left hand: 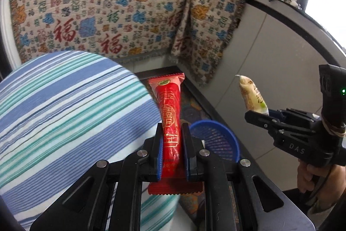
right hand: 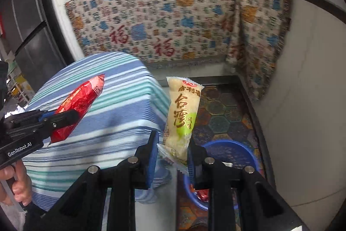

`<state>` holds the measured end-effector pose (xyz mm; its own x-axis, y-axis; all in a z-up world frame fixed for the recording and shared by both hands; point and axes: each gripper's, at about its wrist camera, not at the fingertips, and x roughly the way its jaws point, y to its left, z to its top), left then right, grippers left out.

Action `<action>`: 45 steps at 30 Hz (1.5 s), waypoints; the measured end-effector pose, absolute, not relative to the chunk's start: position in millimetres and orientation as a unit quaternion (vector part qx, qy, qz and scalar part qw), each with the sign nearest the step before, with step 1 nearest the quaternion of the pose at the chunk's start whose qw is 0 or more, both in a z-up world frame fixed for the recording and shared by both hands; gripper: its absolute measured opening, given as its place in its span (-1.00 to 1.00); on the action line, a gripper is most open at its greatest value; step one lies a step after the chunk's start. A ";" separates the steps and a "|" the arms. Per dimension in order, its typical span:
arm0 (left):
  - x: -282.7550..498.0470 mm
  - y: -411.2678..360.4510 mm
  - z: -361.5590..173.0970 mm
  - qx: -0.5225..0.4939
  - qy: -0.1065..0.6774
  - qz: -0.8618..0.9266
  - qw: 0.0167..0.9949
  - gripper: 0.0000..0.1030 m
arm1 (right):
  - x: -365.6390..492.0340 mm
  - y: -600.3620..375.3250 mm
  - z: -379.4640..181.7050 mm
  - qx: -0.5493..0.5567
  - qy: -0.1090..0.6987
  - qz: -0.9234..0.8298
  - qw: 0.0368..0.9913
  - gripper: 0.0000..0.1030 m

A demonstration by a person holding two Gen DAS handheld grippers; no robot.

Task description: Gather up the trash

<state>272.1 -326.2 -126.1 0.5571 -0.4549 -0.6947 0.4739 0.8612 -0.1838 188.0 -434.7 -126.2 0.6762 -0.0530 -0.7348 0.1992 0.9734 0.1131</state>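
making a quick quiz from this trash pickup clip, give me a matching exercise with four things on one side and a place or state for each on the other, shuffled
Things:
1. red wrapper
2. yellow wrapper
3. blue basket
4. striped cloth

Places or states:
A. on the patterned floor mat, below the grippers
B. held in the right gripper
C. draped over the round table
D. held in the left gripper

Pairs: 1-D, 2-B, 3-A, 4-C
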 end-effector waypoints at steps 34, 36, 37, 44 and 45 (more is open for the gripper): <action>321.9 -523.0 -221.4 0.045 0.453 -0.353 0.817 0.32 | 160.9 -577.1 -241.7 0.157 0.460 -0.143 0.862 0.17; 325.3 -523.9 -222.8 0.041 0.453 -0.351 0.818 0.37 | 159.6 -580.6 -240.6 0.163 0.459 -0.144 0.861 0.20; 324.6 -523.4 -222.0 0.041 0.449 -0.350 0.821 0.38 | 158.3 -581.3 -238.3 0.160 0.457 -0.149 0.862 0.25; 292.5 -508.0 -194.8 0.054 0.401 -0.333 0.852 0.96 | 131.8 -573.3 -201.8 0.147 0.435 -0.203 0.865 0.62; 285.9 -503.8 -189.1 0.057 0.399 -0.335 0.851 0.98 | 123.4 -567.6 -193.4 0.143 0.432 -0.214 0.865 0.64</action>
